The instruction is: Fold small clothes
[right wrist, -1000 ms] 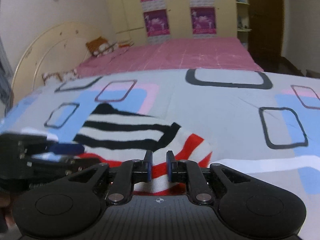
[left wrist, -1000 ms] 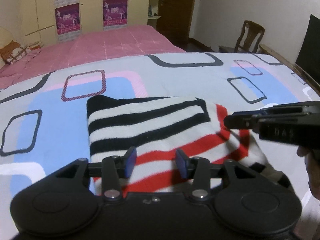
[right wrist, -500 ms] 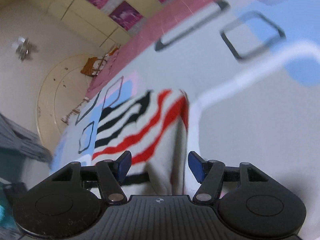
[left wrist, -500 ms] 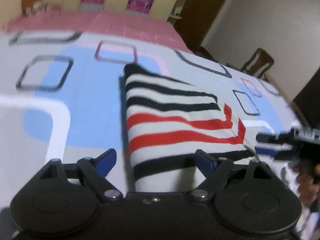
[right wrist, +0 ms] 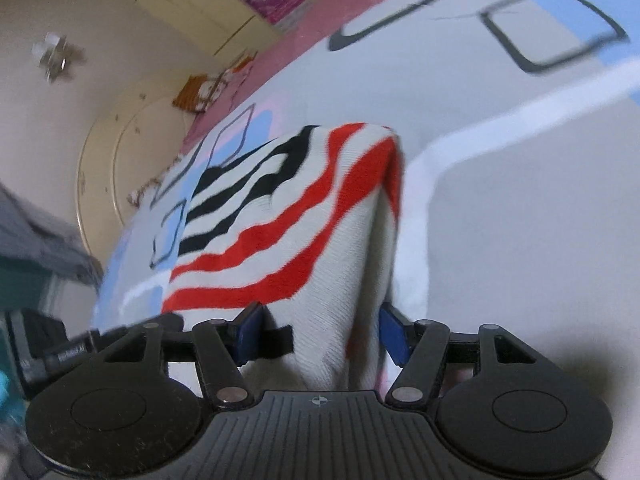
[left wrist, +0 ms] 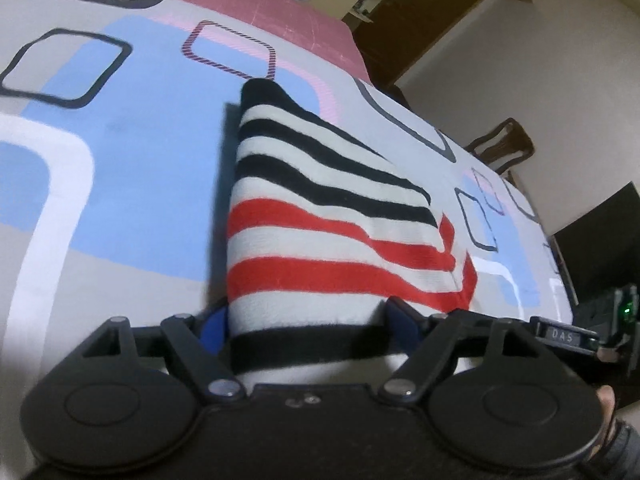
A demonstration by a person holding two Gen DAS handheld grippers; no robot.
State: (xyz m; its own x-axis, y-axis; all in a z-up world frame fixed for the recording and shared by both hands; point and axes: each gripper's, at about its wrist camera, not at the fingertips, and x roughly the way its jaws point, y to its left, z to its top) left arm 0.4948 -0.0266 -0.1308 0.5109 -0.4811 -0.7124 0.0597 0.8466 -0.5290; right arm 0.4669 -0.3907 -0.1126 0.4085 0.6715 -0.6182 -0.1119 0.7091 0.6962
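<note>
A folded sweater [left wrist: 320,216] with white, black and red stripes lies flat on the patterned bed sheet [left wrist: 120,184]. My left gripper [left wrist: 307,322] sits low at its near left corner. Its jaws are wide and closing, with the black-banded near edge between the blue pads [left wrist: 214,328], which do not press on it. My right gripper [right wrist: 322,334] stands open at the near right corner of the sweater [right wrist: 288,216], its folded side edge between the pads. Each gripper shows in the other's view: the right gripper [left wrist: 568,336], the left gripper [right wrist: 72,350].
A pink bedspread [left wrist: 280,4] covers the far end of the bed, with a curved headboard [right wrist: 120,152] and a cushion [right wrist: 208,88] beyond. A wooden chair [left wrist: 504,148] and a dark screen [left wrist: 592,248] stand past the bed's right side.
Both grippers have opened wider, rolled and sunk toward the sweater's near edge. They now straddle its two near corners. The sweater lies as before.
</note>
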